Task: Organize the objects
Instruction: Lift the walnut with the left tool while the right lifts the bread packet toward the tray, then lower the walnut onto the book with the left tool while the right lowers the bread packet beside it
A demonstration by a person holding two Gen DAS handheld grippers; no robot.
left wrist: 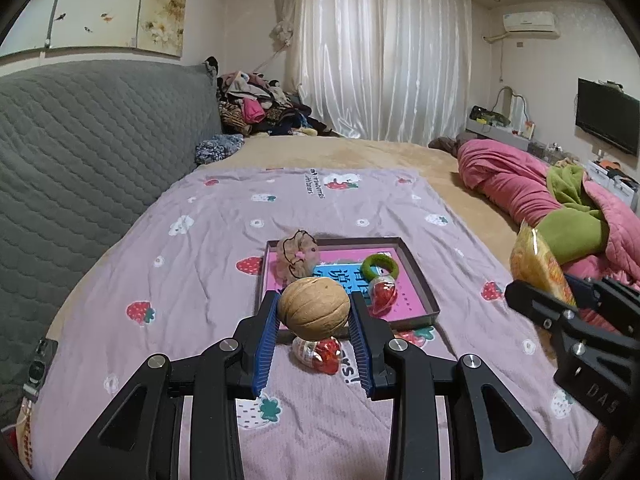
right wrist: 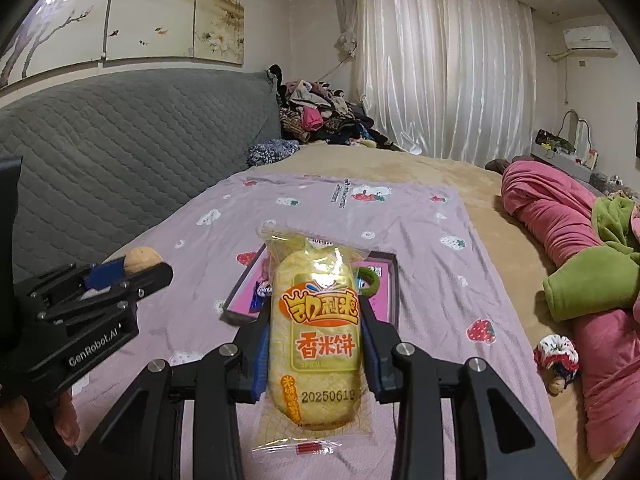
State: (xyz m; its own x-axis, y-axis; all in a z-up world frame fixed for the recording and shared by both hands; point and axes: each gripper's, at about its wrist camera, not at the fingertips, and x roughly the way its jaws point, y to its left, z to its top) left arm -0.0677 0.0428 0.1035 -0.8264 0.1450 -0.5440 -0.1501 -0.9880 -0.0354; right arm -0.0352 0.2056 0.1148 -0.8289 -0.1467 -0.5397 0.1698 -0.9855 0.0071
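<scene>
Both hand-held grippers are pointing slightly downward over the lilac strawberry-print sheet (left wrist: 192,264). The left gripper (left wrist: 314,312) is pinching a tan ribbed walnut (left wrist: 313,309) between its blue pads, hanging above a red-and-clear candy packet (left wrist: 318,354) just before the shallow grey tray with a pink floor (left wrist: 420,280), which is holding a beige scrunchie (left wrist: 297,256) and a green ring (left wrist: 380,266). The right gripper (right wrist: 314,344) is clamping a yellow rice-cracker packet (right wrist: 314,336), which is hiding much of the tray
</scene>
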